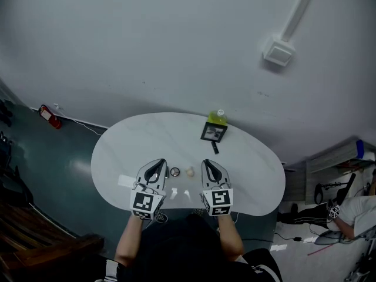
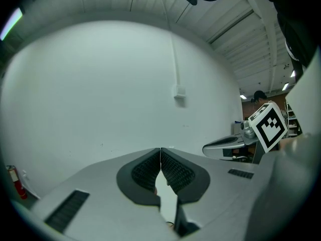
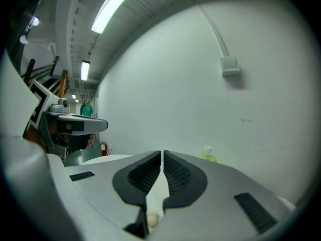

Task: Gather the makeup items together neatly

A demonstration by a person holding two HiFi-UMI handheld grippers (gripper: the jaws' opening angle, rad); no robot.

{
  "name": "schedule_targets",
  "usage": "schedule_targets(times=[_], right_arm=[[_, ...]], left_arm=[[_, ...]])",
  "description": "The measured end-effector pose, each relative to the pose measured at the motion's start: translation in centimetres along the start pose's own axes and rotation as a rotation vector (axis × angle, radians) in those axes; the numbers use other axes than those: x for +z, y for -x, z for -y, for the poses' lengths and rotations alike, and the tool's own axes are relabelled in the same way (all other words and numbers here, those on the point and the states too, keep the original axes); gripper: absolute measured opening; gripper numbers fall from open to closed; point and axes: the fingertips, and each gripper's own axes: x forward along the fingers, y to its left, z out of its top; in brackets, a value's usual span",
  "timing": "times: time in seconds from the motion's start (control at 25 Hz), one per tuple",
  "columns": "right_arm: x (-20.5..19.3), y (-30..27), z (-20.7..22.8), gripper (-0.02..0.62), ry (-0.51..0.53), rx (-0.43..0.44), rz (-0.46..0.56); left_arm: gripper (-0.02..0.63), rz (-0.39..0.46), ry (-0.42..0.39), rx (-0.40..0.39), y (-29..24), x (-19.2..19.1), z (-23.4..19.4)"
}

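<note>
On the white oval table, my left gripper and right gripper hover side by side near the front edge. Both point away from me, shut and empty. Between them lie a small round silver compact and a beige egg-shaped sponge. The sponge also shows low through the right gripper's jaws. Farther back are a black square case, a short black stick and a yellow-green bottle.
A red fire extinguisher stands on the floor at the left by the wall. Dark wooden furniture fills the lower left. A person sits at the far right among cables. A white wall box hangs above the table.
</note>
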Motion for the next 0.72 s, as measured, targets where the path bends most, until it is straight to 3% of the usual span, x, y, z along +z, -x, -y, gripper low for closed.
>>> schedule_targets(times=[0.4,0.72], right_arm=[[-4.6,0.3,7.2,0.041,-0.041,-0.105,-0.101],[-10.9,-2.6,12.5,0.041,-0.08,-0.099,-0.203]], left_arm=[[0.02,-0.071,0.042,-0.103,-5.5,-3.2,3.5],[0.02,-0.153,0.07,-0.161,-12.7,-8.1,6.8]])
